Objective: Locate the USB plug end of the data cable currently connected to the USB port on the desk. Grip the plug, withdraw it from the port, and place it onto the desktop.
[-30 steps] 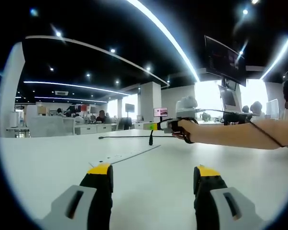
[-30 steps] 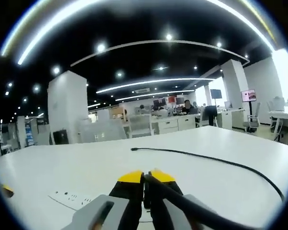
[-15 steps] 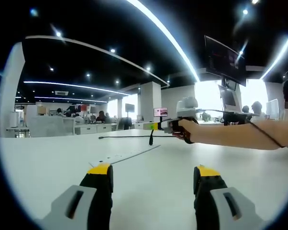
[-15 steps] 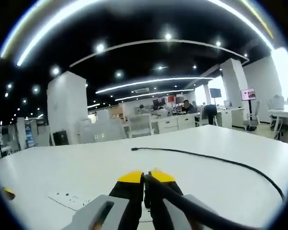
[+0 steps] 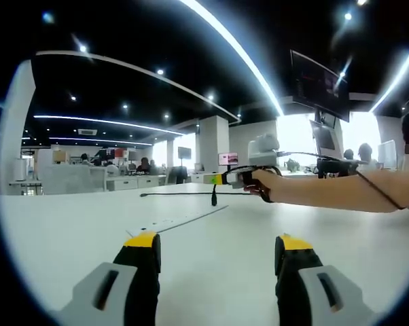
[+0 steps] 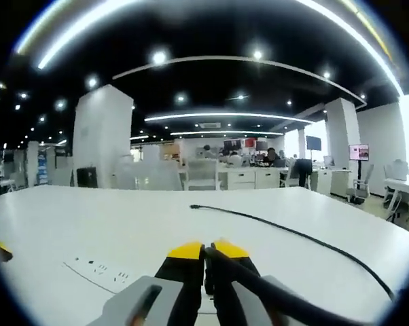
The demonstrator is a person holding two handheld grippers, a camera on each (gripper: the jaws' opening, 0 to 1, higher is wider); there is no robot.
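The plug hangs just above the desk, pinched in the right gripper, its black cable trailing across the desktop. The power strip lies just below. The left gripper, jaws spread, waits nearer the camera.

Open-plan office: desk rows, monitors, strip lights.

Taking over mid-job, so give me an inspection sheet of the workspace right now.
Surface: white desk, bare apart from the items below.
Job's things: black data cable; plug end pinched in the right gripper, lifted off the desk. Flush socket strip in the desktop.
Clutter: nothing seen.
Grippers: left gripper open, low over the desk; right shut on the cable.
Cables: free end lies on the desk.
Surroundings: open office, distant desks, ceiling lights.
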